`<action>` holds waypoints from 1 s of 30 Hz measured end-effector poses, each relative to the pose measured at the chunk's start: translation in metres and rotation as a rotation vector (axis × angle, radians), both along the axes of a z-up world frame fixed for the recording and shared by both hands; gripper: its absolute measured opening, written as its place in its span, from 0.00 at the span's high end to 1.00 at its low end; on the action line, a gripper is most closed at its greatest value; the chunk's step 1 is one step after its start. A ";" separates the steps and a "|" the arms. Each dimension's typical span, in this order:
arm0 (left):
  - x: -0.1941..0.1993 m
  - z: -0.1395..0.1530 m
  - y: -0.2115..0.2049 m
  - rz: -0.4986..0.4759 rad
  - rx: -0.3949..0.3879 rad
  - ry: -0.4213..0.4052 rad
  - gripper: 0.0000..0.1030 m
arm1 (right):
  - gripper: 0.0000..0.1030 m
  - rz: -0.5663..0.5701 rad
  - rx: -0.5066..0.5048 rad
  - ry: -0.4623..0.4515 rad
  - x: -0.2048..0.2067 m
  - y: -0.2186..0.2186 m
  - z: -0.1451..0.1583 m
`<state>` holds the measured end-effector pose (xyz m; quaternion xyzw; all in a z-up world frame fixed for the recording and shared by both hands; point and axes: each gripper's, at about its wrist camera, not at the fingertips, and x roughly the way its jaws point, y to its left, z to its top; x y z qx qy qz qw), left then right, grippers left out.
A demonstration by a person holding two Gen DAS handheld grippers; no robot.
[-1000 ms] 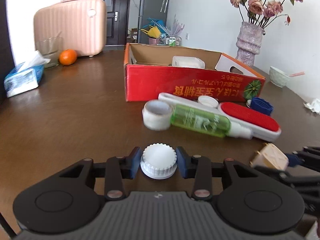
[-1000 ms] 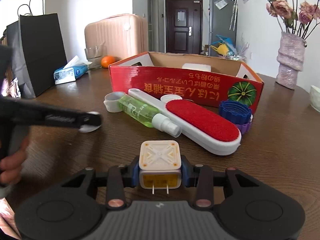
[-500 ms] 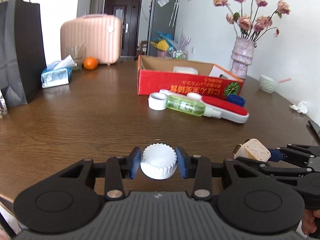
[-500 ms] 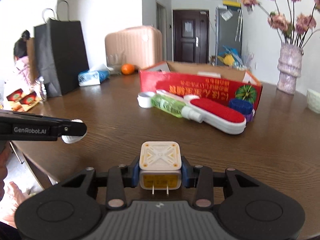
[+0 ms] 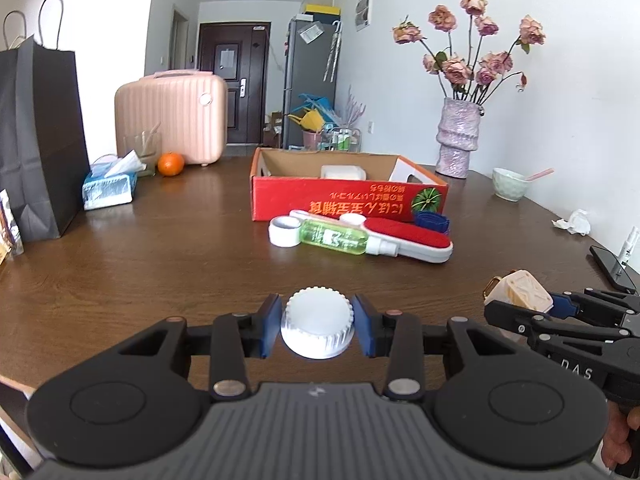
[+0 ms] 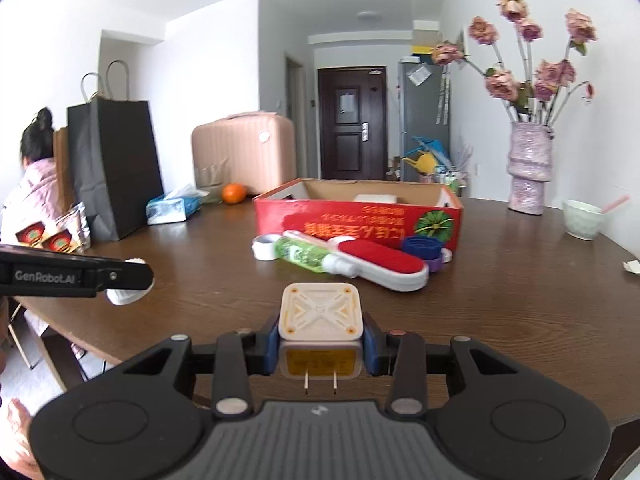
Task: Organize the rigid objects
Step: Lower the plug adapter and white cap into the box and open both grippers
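Observation:
My left gripper (image 5: 317, 325) is shut on a white ribbed bottle cap (image 5: 317, 328), held above the near edge of the brown table (image 5: 160, 264). My right gripper (image 6: 321, 340) is shut on a cream square plug adapter (image 6: 321, 320) with its two prongs pointing back at the camera. The adapter also shows in the left wrist view (image 5: 520, 290), and the cap in the right wrist view (image 6: 126, 294). Farther on stands an open red cardboard box (image 5: 348, 200) with a white item (image 5: 343, 172) inside. In front of it lie a green spray bottle (image 5: 336, 238), a red lint brush (image 5: 404, 236), a white tape ring (image 5: 284, 232) and a blue cap (image 5: 432, 221).
A black paper bag (image 5: 36, 140), a tissue pack (image 5: 108, 188), an orange (image 5: 171, 164) and a pink suitcase (image 5: 172, 116) stand at the left and back. A flower vase (image 5: 458, 140), a bowl (image 5: 510, 184), crumpled tissue (image 5: 574, 222) and a phone (image 5: 612, 266) are on the right. A person (image 6: 34, 184) sits at far left.
Both grippers have pulled back and risen away from the box, each still holding its object. The box and the items before it look smaller and farther off.

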<state>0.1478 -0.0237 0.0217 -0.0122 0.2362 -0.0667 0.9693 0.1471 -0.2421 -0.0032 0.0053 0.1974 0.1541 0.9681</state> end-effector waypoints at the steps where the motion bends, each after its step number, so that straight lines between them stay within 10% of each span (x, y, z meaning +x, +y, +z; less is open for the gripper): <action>1: 0.002 0.001 -0.001 -0.003 0.002 -0.005 0.62 | 0.63 -0.009 0.002 -0.003 0.001 -0.003 0.001; 18: 0.150 0.086 0.021 -0.049 -0.017 -0.194 0.62 | 0.63 -0.023 0.026 -0.073 0.127 -0.044 0.072; 30: 0.385 0.085 0.016 -0.112 -0.032 0.135 0.62 | 0.63 0.009 0.007 0.100 0.350 -0.049 0.121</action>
